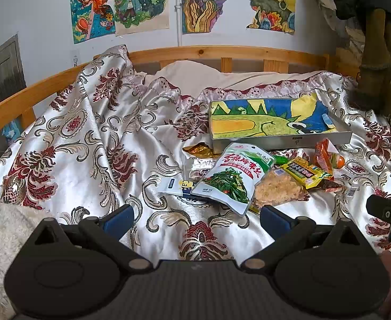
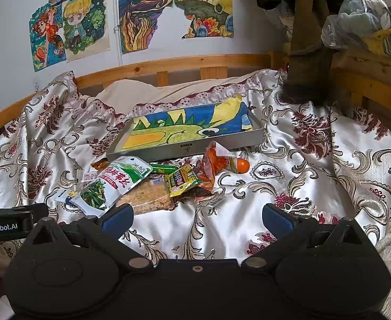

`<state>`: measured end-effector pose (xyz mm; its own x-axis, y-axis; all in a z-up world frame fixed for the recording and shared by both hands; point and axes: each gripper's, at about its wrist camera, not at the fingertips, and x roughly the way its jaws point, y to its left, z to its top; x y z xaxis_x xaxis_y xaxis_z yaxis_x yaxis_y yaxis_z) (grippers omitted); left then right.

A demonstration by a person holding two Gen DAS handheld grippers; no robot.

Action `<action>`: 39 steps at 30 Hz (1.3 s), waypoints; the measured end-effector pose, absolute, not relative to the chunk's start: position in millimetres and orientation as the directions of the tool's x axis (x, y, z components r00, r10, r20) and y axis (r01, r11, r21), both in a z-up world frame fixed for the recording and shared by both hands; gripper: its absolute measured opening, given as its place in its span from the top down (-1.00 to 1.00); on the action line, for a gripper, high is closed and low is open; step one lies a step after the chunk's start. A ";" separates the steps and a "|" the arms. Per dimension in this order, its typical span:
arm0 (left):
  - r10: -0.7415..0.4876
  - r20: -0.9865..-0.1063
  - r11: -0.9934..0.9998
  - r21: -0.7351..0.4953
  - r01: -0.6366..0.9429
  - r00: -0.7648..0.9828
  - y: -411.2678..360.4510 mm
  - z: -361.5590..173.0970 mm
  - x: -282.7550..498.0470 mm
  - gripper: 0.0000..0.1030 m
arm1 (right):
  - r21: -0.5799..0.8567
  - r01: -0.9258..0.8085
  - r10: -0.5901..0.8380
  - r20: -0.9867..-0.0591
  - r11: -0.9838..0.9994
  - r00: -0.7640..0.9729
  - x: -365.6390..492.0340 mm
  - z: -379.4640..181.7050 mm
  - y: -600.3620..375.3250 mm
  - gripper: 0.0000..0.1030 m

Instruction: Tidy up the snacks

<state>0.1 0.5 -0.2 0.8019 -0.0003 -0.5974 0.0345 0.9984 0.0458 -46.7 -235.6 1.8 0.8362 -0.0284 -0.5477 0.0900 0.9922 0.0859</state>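
A heap of snack packets lies on a flowered satin bedspread point(image 1: 89, 138) in front of a shallow grey tray point(image 1: 280, 140) lined with a crayon drawing. On top is a white-and-green seaweed pouch point(image 1: 231, 176) point(image 2: 110, 184). Beside it lie a clear pack of crumbly biscuit point(image 1: 278, 189) point(image 2: 145, 196), a yellow packet point(image 1: 306, 172) point(image 2: 182, 180), an orange packet point(image 1: 324, 154) point(image 2: 212, 164) and a small blue-and-white sachet point(image 1: 175, 186). My left gripper point(image 1: 196, 217) is open, just short of the pouch. My right gripper point(image 2: 196, 216) is open over bare cloth, right of the heap. Neither holds anything.
A wooden bed rail point(image 1: 208, 52) runs behind the tray point(image 2: 184, 148), with drawings point(image 1: 142, 2) on the wall above. Brown hanging cloth point(image 2: 310, 45) and a plastic bag point(image 2: 368, 10) crowd the far right. A fluffy sleeve point(image 1: 1, 234) shows at the lower left.
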 end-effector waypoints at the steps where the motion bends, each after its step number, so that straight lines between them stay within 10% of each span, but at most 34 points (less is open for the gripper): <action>1: 0.000 -0.598 0.998 0.046 0.034 0.802 0.3 -0.2 0.2 -0.99 | 0.086 0.090 -0.028 -0.548 0.992 0.836 -46.7 1.9 -235.6 -0.99; 39: -0.106 -0.808 0.950 0.091 0.300 0.580 -34.8 -26.1 151.7 -0.99 | -0.035 -0.132 0.069 -0.706 0.991 0.705 105.0 -15.2 -239.8 -0.99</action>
<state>151.7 -34.8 -26.1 0.5803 -0.1057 -0.8075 0.2999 0.9496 0.0913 105.0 -239.8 -15.2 0.7050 0.0694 -0.7058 -0.1322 0.9906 -0.0346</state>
